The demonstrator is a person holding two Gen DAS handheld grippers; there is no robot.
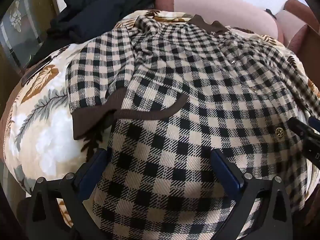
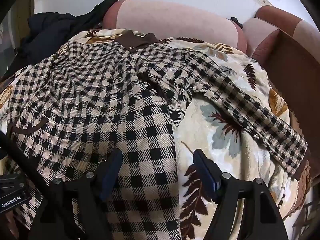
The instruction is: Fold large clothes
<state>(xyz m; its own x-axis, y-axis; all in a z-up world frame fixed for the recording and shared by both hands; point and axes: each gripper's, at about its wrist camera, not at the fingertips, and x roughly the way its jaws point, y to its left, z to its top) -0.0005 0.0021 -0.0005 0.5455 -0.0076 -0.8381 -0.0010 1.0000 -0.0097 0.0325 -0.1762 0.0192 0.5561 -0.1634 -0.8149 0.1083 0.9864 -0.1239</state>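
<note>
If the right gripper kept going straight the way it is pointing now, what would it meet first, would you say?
Most likely the checked jacket: its right-hand edge lies between the open fingers of the right gripper, with the leaf-patterned blanket beside it. How far off is hard to judge.

One checked jacket [image 1: 180, 92] with two sleeves, one brown collar [image 2: 138, 40] and four visible gold buttons. One leaf-print blanket [image 2: 216, 120]. One dark garment [image 1: 90, 18]. Two pink cushions. Two grippers, left [image 1: 160, 160] and right [image 2: 158, 164].
</note>
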